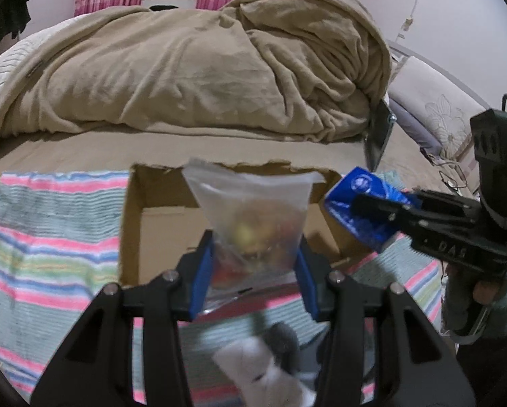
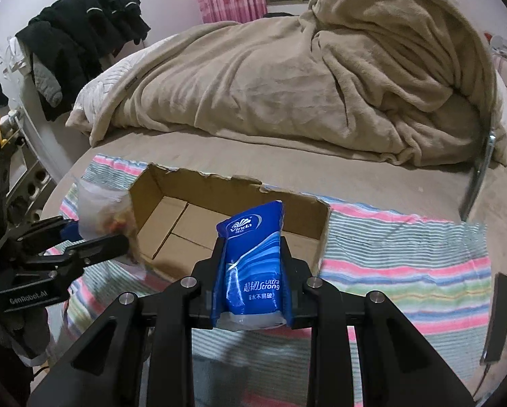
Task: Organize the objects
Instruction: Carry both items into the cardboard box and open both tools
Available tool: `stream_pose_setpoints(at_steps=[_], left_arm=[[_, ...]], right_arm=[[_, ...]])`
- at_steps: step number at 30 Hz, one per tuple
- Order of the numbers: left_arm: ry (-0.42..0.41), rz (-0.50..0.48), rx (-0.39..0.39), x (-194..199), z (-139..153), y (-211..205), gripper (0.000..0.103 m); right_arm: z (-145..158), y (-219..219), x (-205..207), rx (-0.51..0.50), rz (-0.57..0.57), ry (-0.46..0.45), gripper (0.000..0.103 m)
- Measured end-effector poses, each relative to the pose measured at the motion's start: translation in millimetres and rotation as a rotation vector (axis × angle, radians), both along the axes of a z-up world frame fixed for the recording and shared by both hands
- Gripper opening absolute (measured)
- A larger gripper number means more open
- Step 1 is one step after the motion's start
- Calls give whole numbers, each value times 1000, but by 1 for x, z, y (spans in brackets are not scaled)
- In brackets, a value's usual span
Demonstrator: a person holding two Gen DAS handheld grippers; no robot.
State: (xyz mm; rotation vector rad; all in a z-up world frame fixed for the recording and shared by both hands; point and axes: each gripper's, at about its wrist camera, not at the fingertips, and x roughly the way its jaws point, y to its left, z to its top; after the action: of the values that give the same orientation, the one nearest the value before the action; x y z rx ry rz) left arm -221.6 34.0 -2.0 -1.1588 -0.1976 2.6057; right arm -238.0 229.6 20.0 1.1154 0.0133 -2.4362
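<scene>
An open cardboard box (image 1: pixel 158 224) (image 2: pixel 172 203) lies on a striped towel on the bed. My left gripper (image 1: pixel 253 254) is shut on a clear plastic bag (image 1: pixel 253 210) of small colourful items, held over the box's near edge; the bag also shows in the right wrist view (image 2: pixel 97 210). My right gripper (image 2: pixel 251 254) is shut on a blue Vinda tissue pack (image 2: pixel 250 264), held above the box's near right side; the pack also shows in the left wrist view (image 1: pixel 362 203).
The striped towel (image 1: pixel 50 237) (image 2: pixel 406 261) spreads under the box. A heaped beige blanket (image 1: pixel 202 68) fills the far bed. White and grey soft items (image 1: pixel 263 356) lie below my left gripper. A dark flat object (image 2: pixel 494 318) lies at the right.
</scene>
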Motion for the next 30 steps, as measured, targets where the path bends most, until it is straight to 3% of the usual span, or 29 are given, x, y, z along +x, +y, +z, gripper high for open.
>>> stream_pose_setpoints(at_steps=[14,21,24,28,30], left_arm=[[-103,13,-22,-50,-46,16,47],[-136,25,-20,-59,-57,12,59],[-128,49,-12,-57,-53,7,74],[-107,64,9,-50,-42,0,74],[-93,71,11,-43,-34,-3,74]], right_arm=[[-38,-9,-36,3,10,-67,29],[-51,-12,-44,15,-8,-93,31],[-49,-10,-45,-2,-17,-91,42],[-45,-12,-41,-1,-19,-81,61],[-42,-12,-37,-5,-23,-77,63]])
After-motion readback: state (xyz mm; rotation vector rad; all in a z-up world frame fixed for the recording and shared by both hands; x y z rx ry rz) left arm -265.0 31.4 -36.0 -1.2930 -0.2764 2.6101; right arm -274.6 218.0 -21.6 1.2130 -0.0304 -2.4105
